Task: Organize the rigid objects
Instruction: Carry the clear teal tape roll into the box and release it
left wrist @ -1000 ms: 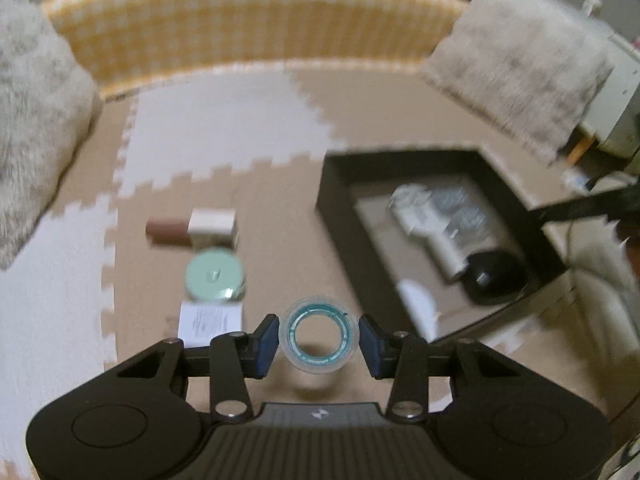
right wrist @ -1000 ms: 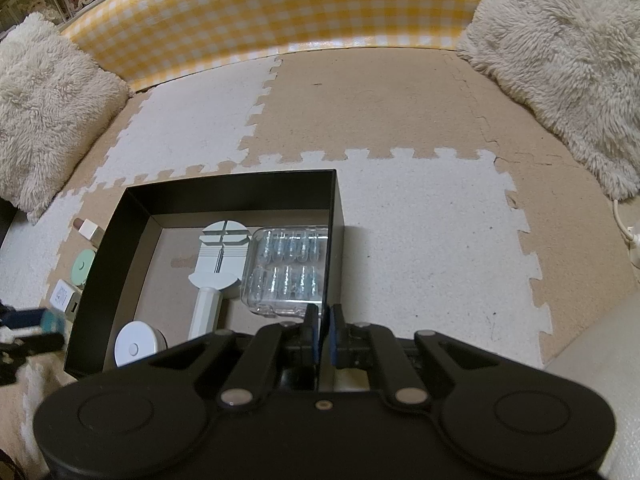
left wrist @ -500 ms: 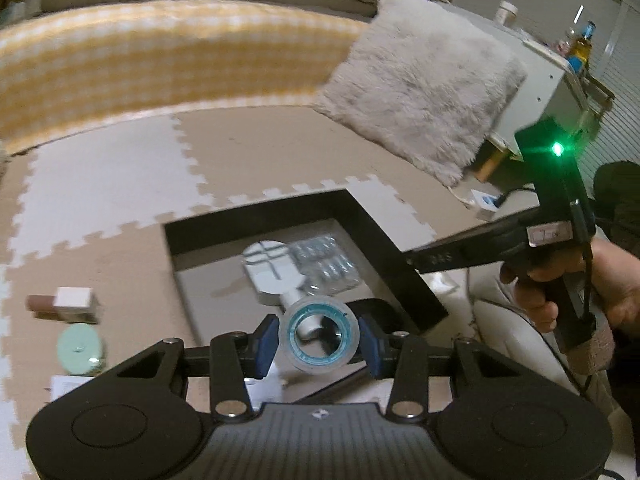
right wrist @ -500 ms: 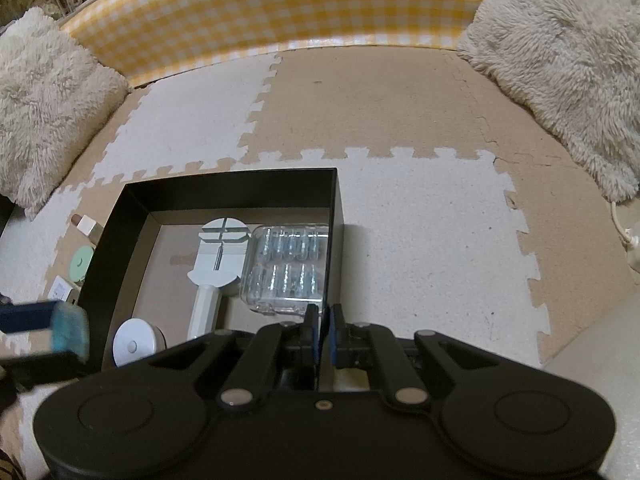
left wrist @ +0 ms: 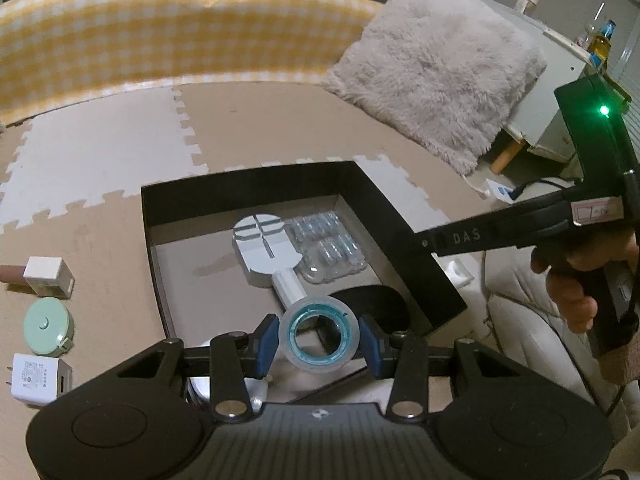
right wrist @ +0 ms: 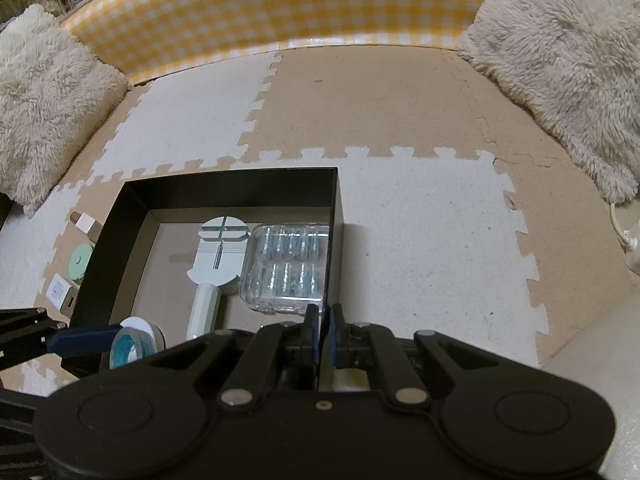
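Note:
My left gripper is shut on a clear tape roll with a teal core, held over the near end of the black box. The roll also shows in the right wrist view. In the box lie a pale grey watch tool, a clear plastic case, a round black object and a round white object. My right gripper is shut and empty at the box's right wall. It shows as a black bar in the left wrist view.
Left of the box on the foam mat lie a white block with a brown end, a mint green round tape measure and a white charger. Fluffy cushions and a yellow checked bolster border the mat.
My left gripper has carried the tape roll rightward from the loose items to above the box. The right gripper has stayed still and shut.

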`<action>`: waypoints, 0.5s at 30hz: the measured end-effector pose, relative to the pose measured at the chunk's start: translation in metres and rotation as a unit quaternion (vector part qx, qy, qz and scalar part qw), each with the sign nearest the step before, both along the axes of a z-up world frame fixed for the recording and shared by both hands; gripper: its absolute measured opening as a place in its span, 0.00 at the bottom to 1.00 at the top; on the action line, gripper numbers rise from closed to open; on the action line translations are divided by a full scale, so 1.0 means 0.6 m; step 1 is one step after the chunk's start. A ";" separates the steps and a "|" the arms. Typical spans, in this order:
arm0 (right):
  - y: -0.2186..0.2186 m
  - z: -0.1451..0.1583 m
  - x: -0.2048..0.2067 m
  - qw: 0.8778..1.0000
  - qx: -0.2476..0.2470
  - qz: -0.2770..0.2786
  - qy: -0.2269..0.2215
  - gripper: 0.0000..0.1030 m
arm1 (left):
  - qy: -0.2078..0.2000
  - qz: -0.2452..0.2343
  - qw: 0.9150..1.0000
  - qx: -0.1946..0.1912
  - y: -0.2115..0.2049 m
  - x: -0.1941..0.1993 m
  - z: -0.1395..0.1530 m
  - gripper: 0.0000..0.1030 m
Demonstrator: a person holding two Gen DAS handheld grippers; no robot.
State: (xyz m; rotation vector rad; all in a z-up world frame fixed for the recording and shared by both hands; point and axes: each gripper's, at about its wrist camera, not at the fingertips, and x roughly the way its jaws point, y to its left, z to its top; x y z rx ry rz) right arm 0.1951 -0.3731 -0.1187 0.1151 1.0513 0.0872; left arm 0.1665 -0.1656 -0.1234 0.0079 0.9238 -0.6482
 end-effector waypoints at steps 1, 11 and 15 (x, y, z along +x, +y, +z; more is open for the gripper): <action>0.000 0.000 0.000 1.000 0.000 0.000 0.000 0.05 | 0.004 -0.003 1.000 0.000 -0.001 0.000 -0.002 0.45; 0.000 0.000 0.000 1.000 0.001 0.000 0.000 0.05 | 0.027 -0.001 1.000 -0.012 0.007 -0.005 0.004 0.70; 0.000 -0.001 0.000 1.000 0.001 0.000 0.000 0.05 | 0.027 -0.005 1.000 -0.014 0.004 -0.011 0.013 0.75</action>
